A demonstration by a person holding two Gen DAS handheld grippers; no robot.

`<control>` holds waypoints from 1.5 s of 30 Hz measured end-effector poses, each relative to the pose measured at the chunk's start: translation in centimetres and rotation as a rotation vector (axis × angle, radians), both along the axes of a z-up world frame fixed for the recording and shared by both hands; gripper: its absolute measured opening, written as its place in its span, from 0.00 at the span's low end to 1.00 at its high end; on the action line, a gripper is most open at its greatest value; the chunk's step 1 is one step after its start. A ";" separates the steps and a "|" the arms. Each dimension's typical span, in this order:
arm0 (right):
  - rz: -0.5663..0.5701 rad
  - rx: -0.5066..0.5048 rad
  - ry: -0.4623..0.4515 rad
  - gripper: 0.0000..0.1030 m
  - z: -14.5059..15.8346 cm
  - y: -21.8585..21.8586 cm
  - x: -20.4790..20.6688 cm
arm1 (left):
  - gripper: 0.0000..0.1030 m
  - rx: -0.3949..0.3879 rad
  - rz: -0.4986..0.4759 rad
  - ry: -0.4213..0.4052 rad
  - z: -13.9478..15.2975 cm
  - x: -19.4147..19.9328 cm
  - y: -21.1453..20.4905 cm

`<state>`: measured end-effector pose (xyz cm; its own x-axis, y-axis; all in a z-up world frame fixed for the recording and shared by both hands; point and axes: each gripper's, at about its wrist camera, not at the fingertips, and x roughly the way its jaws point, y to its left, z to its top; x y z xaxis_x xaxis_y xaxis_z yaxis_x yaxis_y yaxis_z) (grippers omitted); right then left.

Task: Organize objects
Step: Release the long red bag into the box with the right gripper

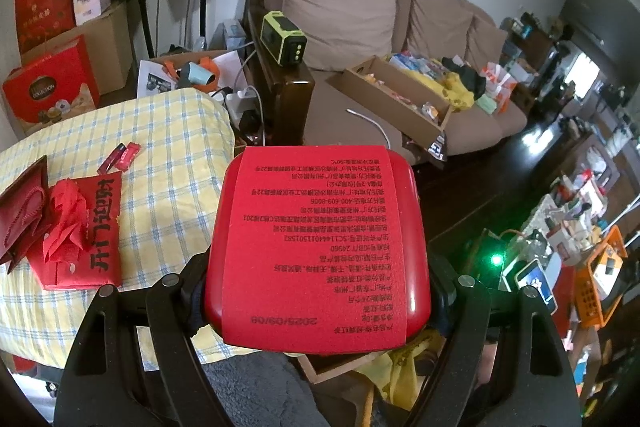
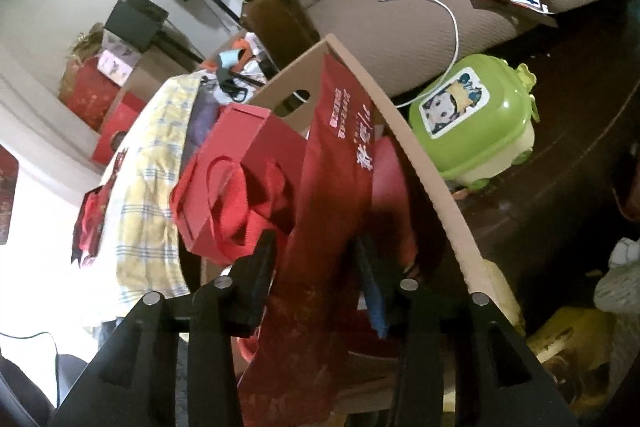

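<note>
My left gripper is shut on a red box wrapped in a red sleeve with black print, held up over the edge of a table with a yellow checked cloth. On that cloth lie a red fabric bag with black characters, a dark red paper bag and two small red packets. In the right wrist view, a dark red flat bag with white and gold lettering runs between the fingers of my right gripper, inside an open cardboard box. Whether the pads press on it is unclear. A red gift bag with ribbon handles also sits in the box.
A brown sofa carries a long cardboard tray and loose clutter. A green-yellow device stands on its armrest. A green toy case and a white cable lie beside the box. Red gift boxes are stacked behind the table.
</note>
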<state>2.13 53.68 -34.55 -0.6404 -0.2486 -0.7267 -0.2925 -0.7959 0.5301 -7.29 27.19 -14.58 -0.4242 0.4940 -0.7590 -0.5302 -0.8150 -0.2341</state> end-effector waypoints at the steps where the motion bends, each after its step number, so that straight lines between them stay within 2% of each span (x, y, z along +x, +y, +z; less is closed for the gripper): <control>1: -0.006 -0.009 0.006 0.41 0.0 0.1 0.1 | 0.77 0.000 0.001 -0.001 0.0 0.0 0.0; 9: -0.044 -0.138 0.074 0.49 0.3 1.3 0.6 | 0.77 0.006 0.008 -0.015 -0.5 0.2 -0.2; 13: -0.071 -0.137 0.095 0.49 0.7 1.6 0.9 | 0.77 0.006 0.010 -0.013 -0.6 0.3 -0.3; 14: -0.074 -0.136 0.097 0.47 0.7 1.7 0.9 | 0.77 0.007 0.011 -0.012 -0.6 0.3 -0.3; 16: -0.071 -0.137 0.099 0.35 0.7 1.5 0.9 | 0.77 0.008 0.016 -0.009 -0.6 0.2 -0.4; 18: -0.028 -0.116 0.096 0.32 0.9 0.4 0.4 | 0.77 0.008 0.022 -0.011 -0.6 0.0 -0.6; 21: 0.051 -0.005 0.025 0.28 0.9 -2.1 -0.9 | 0.77 0.006 0.025 -0.023 -0.8 -0.2 -0.6; 24: 0.062 0.051 -0.076 0.28 -0.7 -2.6 -1.3 | 0.77 0.006 0.022 -0.026 -0.9 0.0 -0.7; 27: 0.007 -0.010 -0.073 0.29 -1.4 -0.9 -0.5 | 0.77 0.008 0.026 -0.029 -1.0 -0.1 -0.9; 30: -0.040 -0.025 -0.120 0.29 -2.5 0.4 0.1 | 0.77 0.010 0.030 -0.031 -0.9 -0.3 -0.9; 36: -0.086 -0.082 -0.010 0.29 -1.0 1.8 1.0 | 0.77 0.005 0.040 -0.019 -0.7 -0.9 -0.8; 42: -0.085 -0.068 -0.016 0.29 -0.7 1.5 0.6 | 0.77 -0.028 0.047 -0.017 -1.7 -2.7 0.7; 43: -0.088 -0.069 -0.014 0.29 -0.7 1.5 0.6 | 0.77 -0.028 0.044 -0.028 -2.0 -3.3 1.1; 45: -0.096 -0.070 -0.016 0.29 -0.7 1.7 0.7 | 0.77 -0.006 0.022 -0.101 -2.9 -4.6 1.7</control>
<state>2.80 55.34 -35.21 -0.6523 -0.2369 -0.7200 -0.3743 -0.7253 0.5778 -11.92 28.93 -17.45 -0.3557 0.4806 -0.8016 -0.4859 -0.8277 -0.2807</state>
